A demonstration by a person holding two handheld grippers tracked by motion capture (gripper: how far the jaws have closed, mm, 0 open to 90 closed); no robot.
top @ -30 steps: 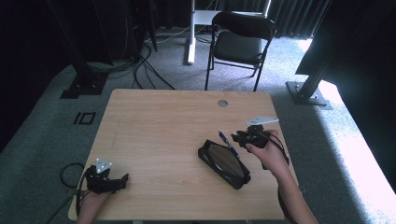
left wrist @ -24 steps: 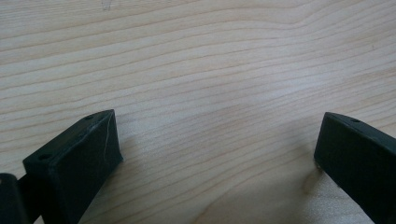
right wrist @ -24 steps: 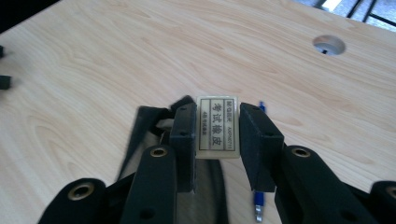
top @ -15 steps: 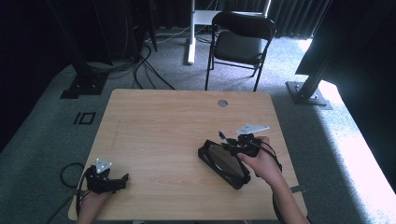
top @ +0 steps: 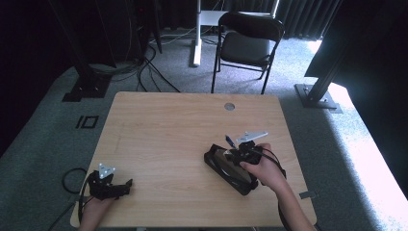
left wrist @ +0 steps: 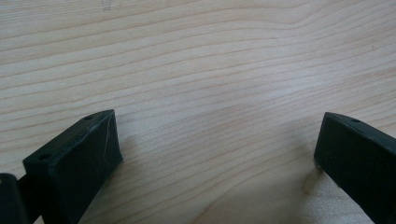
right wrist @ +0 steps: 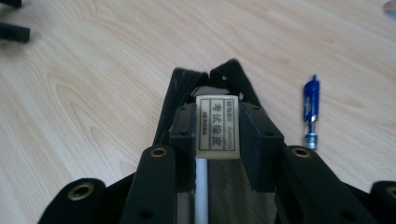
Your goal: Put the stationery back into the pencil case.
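My right claw [right wrist: 217, 135] is pinching a small cream-white rectangular eraser [right wrist: 217, 123] with black printed characters on its face, one jaw pressed to each side of it. The eraser is held directly above the open black fabric pencil case [top: 230, 169], which lies on the right half of the pale wooden counter [top: 168, 130]. In the right gripper view the case's dark opening shows behind and below the eraser, but my jaws cover most of the interior; a pale rod-like item under the eraser cannot be identified. A blue pen [right wrist: 311, 112] lies on the counter just beside the case, its lower end cut off by my jaw. In the high view my right hand [top: 263, 169] covers part of the case, and the eraser is too small to make out there. My left claw [top: 126, 185] rests at the counter's near left corner, well apart from the case, jaws spread wide over bare wood.
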